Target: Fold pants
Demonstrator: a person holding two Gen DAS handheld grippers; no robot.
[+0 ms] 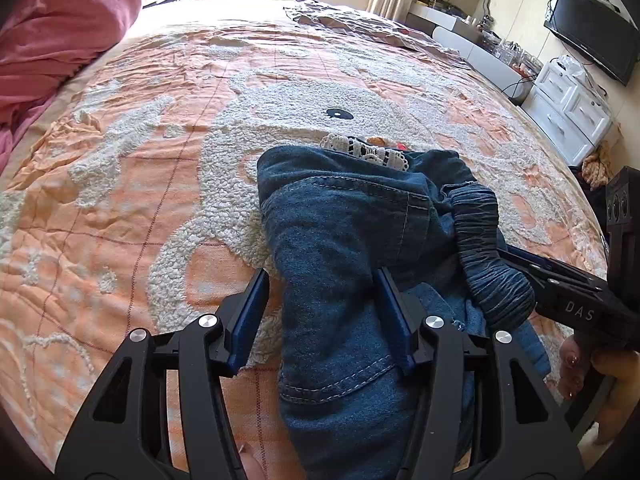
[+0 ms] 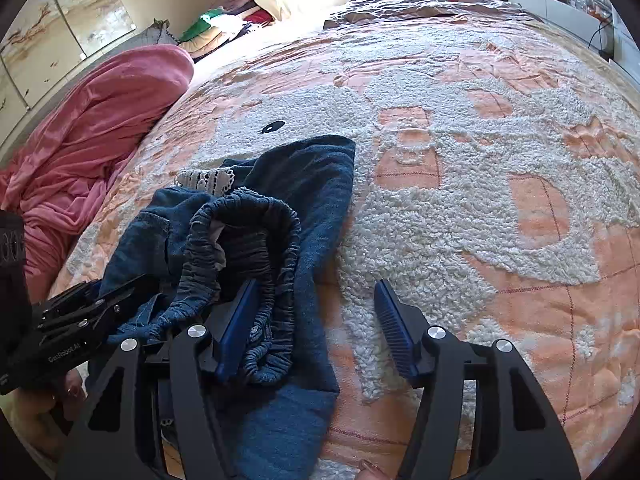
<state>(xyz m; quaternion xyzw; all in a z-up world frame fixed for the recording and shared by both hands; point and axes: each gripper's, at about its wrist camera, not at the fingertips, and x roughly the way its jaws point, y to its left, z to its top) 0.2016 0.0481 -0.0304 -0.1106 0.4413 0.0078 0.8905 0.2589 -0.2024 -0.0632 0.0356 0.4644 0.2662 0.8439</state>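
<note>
Peach bedspread (image 1: 120, 208) carries bunched denim pants (image 1: 344, 232) (waistband up); both hand-held grippers, left (image 1: 324, 316) and right (image 2: 316, 320), spread.

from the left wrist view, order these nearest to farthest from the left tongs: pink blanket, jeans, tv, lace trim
1. jeans, between the left tongs
2. lace trim, just beyond the jeans
3. pink blanket, far left
4. tv, far right wall

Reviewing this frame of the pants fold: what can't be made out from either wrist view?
- Pants: the leg ends; the near part runs under the left gripper and off the bottom edge in the left wrist view.
- How many layers are stacked: the bunched elastic waistband covers them in the right wrist view.
- White lace piece: whether it belongs to the pants; denim hides its lower edge.
- Right gripper: its left finger's tip, buried in waistband folds.
</note>
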